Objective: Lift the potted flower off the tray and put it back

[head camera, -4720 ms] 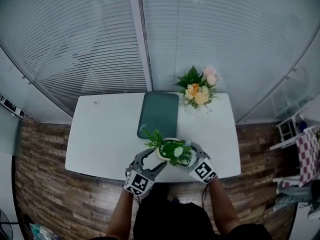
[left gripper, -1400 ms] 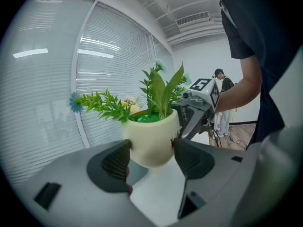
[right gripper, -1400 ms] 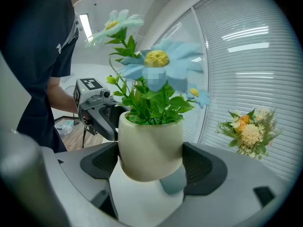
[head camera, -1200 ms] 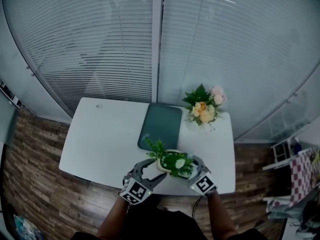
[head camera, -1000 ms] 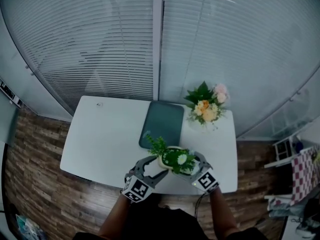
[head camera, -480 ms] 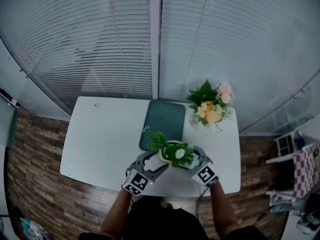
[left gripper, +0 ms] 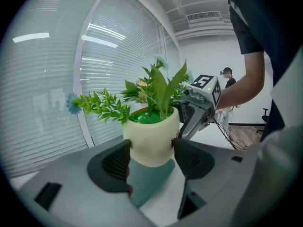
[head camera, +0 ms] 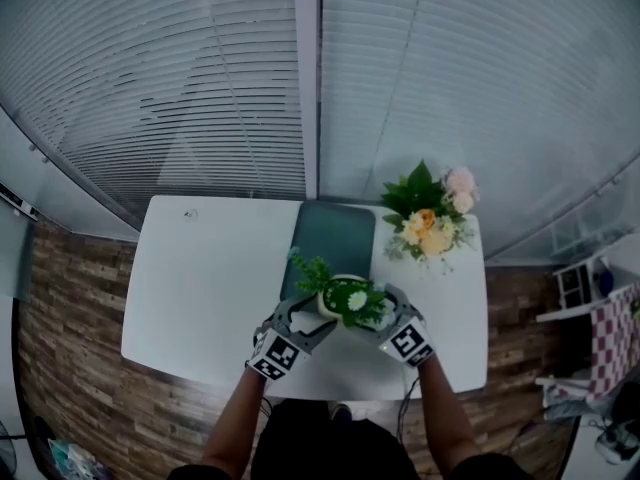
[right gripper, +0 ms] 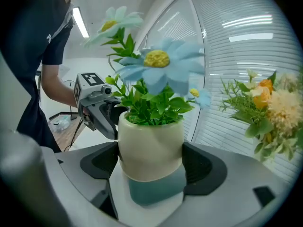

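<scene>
Pot (head camera: pixel 345 296) is clamped on both sides by left gripper (head camera: pixel 302 315) and right gripper (head camera: pixel 386 308), apparently raised over the tray's (head camera: pixel 335 236) near end. It should be held upright, lowered evenly and released only once seated.

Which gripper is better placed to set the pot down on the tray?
Right, probably: the right gripper has the pot seated deep between both pads, while the left gripper pinches it only near the ends of its jaws.
</scene>
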The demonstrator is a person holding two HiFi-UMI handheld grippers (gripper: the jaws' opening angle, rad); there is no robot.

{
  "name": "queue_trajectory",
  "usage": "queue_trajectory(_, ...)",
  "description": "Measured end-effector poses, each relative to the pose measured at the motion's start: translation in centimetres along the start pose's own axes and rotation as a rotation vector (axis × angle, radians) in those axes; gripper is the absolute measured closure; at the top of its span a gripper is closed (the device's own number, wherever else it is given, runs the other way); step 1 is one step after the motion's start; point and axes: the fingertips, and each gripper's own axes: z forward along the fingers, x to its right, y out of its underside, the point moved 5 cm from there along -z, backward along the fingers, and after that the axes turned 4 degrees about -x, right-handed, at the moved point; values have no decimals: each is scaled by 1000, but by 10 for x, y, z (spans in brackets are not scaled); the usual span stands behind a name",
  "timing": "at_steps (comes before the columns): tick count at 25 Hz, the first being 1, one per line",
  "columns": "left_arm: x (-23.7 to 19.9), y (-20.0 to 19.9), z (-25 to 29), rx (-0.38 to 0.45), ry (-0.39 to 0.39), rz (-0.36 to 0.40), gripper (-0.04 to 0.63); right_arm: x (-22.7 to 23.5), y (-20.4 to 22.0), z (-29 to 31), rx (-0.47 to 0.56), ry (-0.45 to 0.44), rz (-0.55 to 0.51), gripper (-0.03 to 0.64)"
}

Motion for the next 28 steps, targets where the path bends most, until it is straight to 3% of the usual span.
queue_trajectory(17,-44,43,46,-73,16,-25,310,34,30,61,1,52,-14,219)
queue_trajectory(22,-53,61,63,-102,50,-63,310,43,43,78,-46,30,37,219)
queue_trajectory(28,-63,79,84,-149,55,-41,310,52,64,100,-70,39,71,219)
